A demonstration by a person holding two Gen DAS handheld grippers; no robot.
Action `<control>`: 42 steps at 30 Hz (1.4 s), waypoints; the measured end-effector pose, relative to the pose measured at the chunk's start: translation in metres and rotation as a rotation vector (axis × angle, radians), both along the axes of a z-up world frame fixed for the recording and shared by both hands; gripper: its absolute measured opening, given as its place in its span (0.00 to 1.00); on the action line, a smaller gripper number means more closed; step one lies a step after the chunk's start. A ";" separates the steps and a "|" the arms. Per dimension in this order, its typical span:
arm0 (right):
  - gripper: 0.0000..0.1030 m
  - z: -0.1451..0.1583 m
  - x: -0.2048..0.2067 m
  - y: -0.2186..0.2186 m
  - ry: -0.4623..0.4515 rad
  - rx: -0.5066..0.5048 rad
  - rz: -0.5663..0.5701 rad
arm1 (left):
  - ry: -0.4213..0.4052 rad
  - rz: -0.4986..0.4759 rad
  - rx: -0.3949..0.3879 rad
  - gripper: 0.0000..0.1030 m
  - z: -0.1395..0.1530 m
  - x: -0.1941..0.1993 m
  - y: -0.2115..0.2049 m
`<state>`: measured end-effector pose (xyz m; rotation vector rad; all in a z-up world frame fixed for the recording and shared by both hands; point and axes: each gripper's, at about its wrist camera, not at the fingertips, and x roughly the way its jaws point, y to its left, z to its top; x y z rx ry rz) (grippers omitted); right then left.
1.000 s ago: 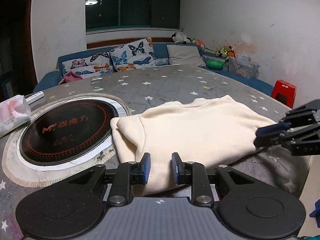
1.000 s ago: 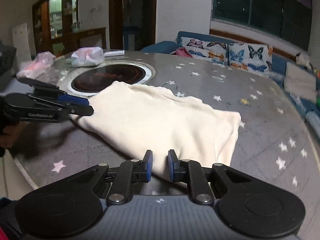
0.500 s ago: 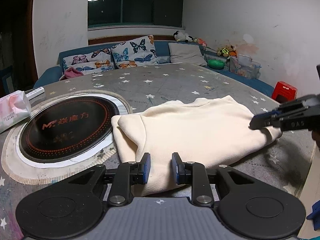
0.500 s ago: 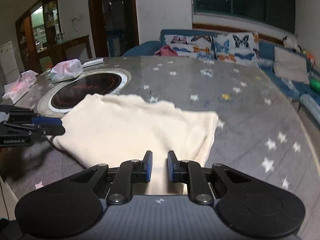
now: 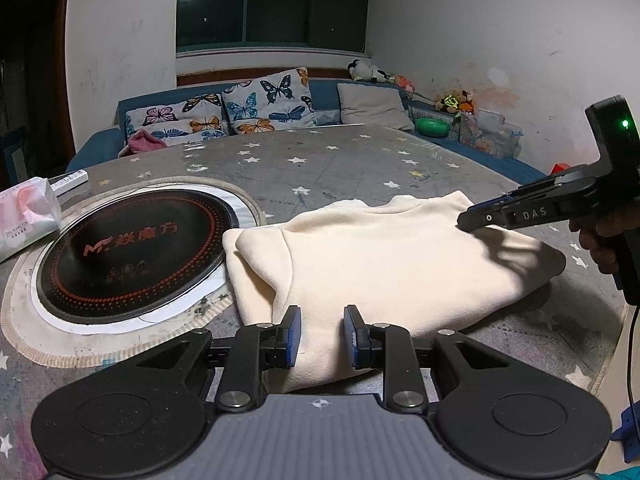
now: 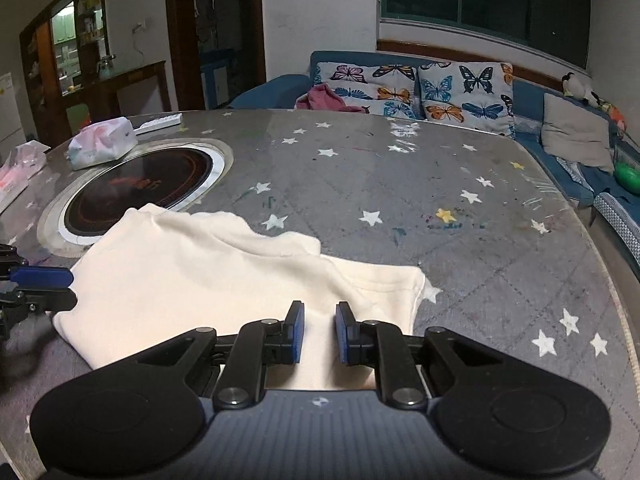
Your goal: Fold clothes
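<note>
Cream garment: soft matt fleece cloth. Cooktop disc: glossy black glass. Table cover: matt quilted fabric.

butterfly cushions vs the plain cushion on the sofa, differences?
Print: the butterfly cushions carry coloured butterflies on a light ground; the plain cushion is unpatterned grey-beige.
Count: two butterfly cushions side by side; one plain cushion.
Place: in the left wrist view the butterfly cushions sit left of the plain cushion.
Shared: all lean against the blue sofa back, behind the table.

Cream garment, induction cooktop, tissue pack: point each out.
cream garment [image 5: 380,256], left wrist view, middle of the folded top layer
induction cooktop [image 5: 132,252], left wrist view, black glass centre
tissue pack [image 6: 102,142], right wrist view, top face
</note>
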<state>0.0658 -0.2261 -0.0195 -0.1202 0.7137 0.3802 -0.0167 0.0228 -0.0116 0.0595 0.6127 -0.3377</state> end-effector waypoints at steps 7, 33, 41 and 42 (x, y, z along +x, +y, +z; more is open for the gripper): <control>0.16 0.002 -0.001 0.002 -0.001 -0.014 -0.007 | 0.018 0.015 -0.003 0.26 0.003 0.001 -0.001; 0.48 0.024 -0.033 0.009 -0.064 0.006 0.000 | 0.050 0.143 -0.003 0.65 0.021 0.003 -0.004; 0.54 0.028 -0.044 0.011 -0.073 0.022 0.011 | 0.044 0.162 0.009 0.76 0.024 0.000 -0.009; 0.55 0.028 -0.045 0.011 -0.073 0.024 0.013 | 0.045 0.165 0.012 0.79 0.024 -0.001 -0.010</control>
